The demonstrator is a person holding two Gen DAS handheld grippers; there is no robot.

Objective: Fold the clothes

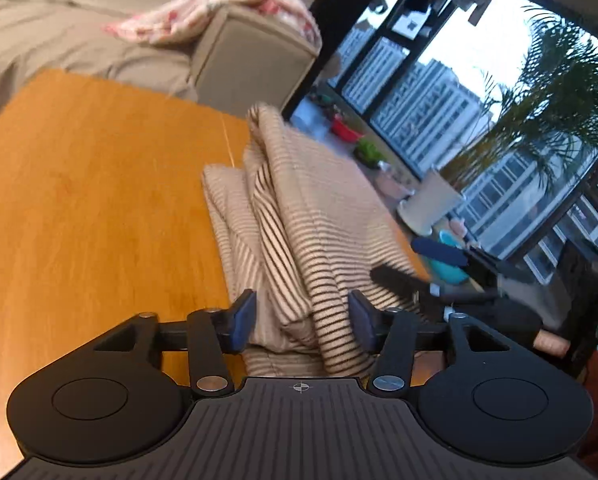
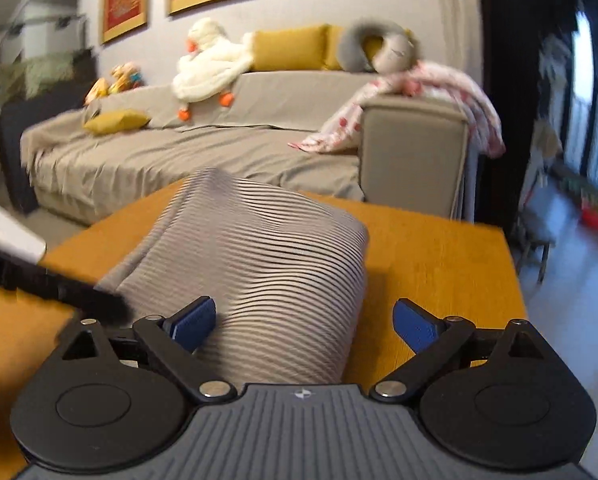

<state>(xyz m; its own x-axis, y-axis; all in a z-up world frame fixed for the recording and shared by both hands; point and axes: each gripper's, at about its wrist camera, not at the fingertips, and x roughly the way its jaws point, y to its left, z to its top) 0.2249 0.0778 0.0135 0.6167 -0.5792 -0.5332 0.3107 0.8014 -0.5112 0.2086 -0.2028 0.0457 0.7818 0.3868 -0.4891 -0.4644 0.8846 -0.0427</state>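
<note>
lying on wooden table [image 2: 439, 248], striped garment [image 2: 267, 264], sofa [image 2: 203, 152] behind

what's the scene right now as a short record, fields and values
garment: striped top, bunched and partly folded
surface: wooden table
left gripper: open, fingers either side of the cloth near its edge, not clamped
right gripper: open, cloth between the pads, not clamped
background: sofa with plush duck, yellow cushion and pink blanket on the armrest
image quality: motion blur in both views
fold status: not finished
</note>
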